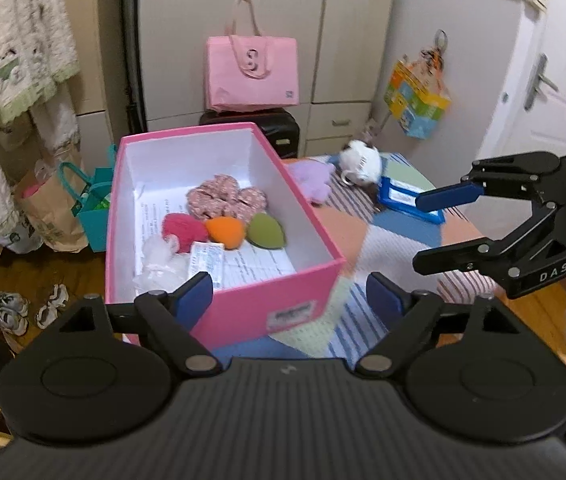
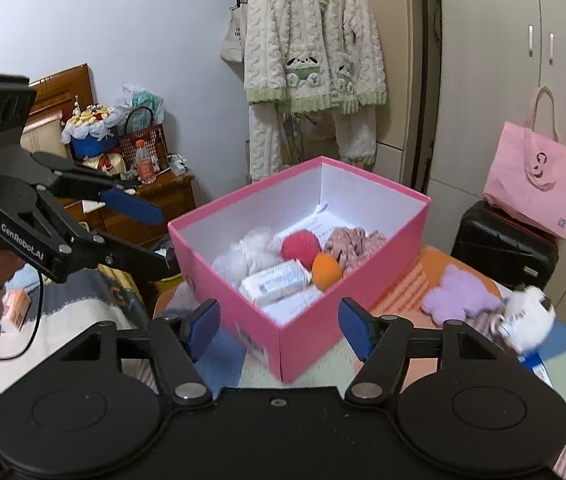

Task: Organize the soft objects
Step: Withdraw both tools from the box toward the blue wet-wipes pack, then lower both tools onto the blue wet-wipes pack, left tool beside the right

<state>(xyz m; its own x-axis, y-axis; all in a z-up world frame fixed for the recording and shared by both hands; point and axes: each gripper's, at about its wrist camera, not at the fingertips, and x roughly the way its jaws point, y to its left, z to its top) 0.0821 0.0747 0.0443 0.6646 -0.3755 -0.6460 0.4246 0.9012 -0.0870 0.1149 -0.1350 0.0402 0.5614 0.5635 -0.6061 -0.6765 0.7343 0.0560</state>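
Observation:
A pink box (image 1: 243,312) (image 2: 315,344) stands on the patchwork table. Inside lie a floral scrunchie (image 1: 225,200) (image 2: 353,246), a red pompom (image 1: 183,230) (image 2: 300,245), an orange sponge (image 1: 225,232) (image 2: 325,271), a green sponge (image 1: 267,231), a white mesh puff (image 1: 159,256) (image 2: 243,256) and a tissue pack (image 1: 205,258) (image 2: 275,286). A purple plush (image 1: 315,178) (image 2: 459,296) and a white plush toy (image 1: 361,164) (image 2: 527,316) lie on the table beside the box. My left gripper (image 1: 289,300) is open and empty over the box's near corner. My right gripper (image 2: 279,328) (image 1: 435,232) is open and empty.
A blue card holder (image 1: 407,198) lies by the white plush. A pink tote (image 1: 252,72) (image 2: 535,184) sits on a black suitcase (image 2: 503,248) behind. Paper and teal bags (image 1: 95,208) stand on the floor at left. A wooden nightstand (image 2: 163,208) is behind.

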